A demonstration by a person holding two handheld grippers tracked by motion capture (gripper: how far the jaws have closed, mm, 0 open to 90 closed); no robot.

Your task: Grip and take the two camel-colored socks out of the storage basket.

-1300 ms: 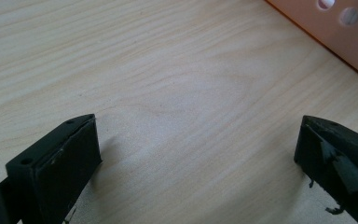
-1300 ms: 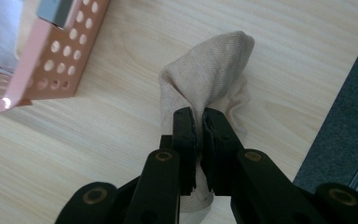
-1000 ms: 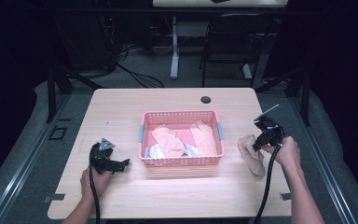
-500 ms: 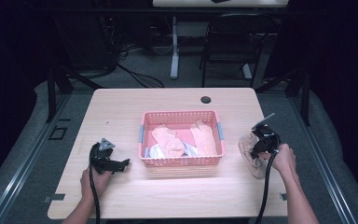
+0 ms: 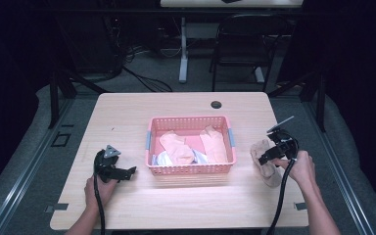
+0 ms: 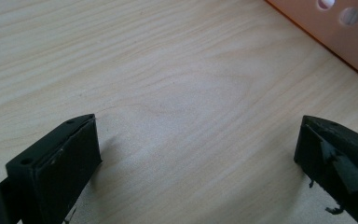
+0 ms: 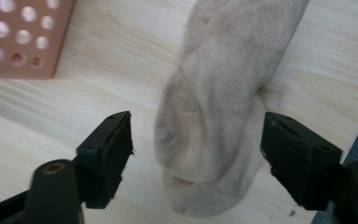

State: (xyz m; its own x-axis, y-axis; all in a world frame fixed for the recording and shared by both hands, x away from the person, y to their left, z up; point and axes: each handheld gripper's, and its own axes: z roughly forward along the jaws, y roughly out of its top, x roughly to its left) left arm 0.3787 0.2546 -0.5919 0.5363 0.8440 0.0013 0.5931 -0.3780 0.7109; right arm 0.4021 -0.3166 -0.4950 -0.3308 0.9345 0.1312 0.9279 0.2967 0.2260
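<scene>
A beige sock lies flat on the wooden table to the right of a pink perforated basket. My right gripper hovers over that sock with its jaws wide apart, one on each side of it. Inside the basket lie two peach socks and a pale grey-blue piece of cloth. My left gripper rests low on the table left of the basket, open, with bare wood between its jaws.
The basket's corner sits left of the beige sock, and its wall is just beyond my left gripper. A round cable hole marks the table's far side. The right table edge runs close behind the sock.
My right gripper has come down and slightly toward the person, from above the sock's far end to low over the sock. The left gripper has stayed put.
</scene>
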